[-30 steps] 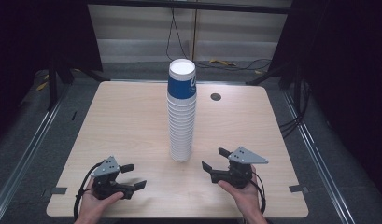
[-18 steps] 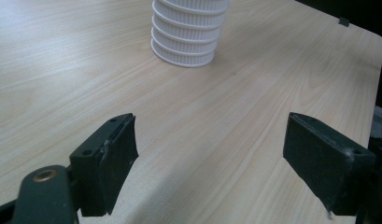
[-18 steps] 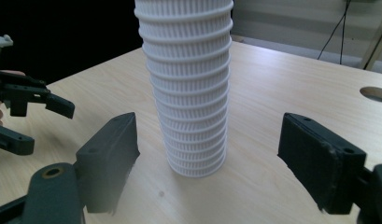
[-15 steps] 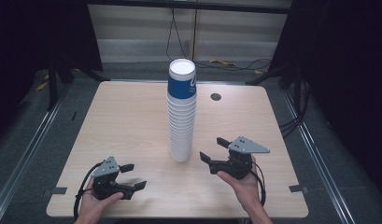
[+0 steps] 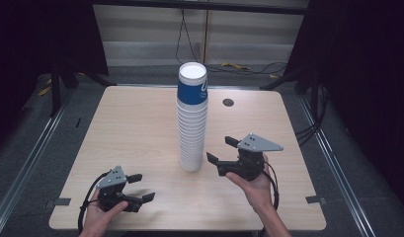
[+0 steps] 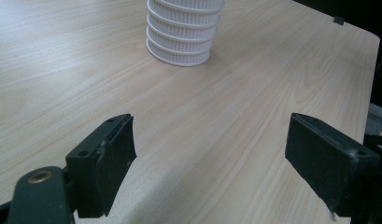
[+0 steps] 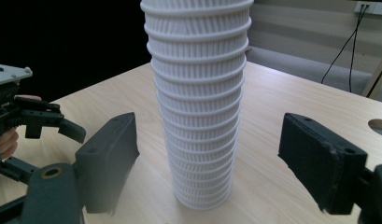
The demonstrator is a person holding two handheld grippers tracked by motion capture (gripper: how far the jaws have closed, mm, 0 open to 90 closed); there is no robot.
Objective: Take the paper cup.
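While the cup stack [image 5: 192,118] stands mid-table [image 5: 135,123] near a round grommet hole [image 5: 228,102], the right gripper [image 5: 222,150] is held spread just beside it, and the left gripper [image 5: 140,187] spread, empty, well apart.

Stack of cups [image 5: 192,121]: tall column of nested white ribbed paper cups, topmost one blue-banded with white rim. Standing upright, base flat on the table [image 5: 130,128]. Located centre of the high view; upper centre of the left gripper view.
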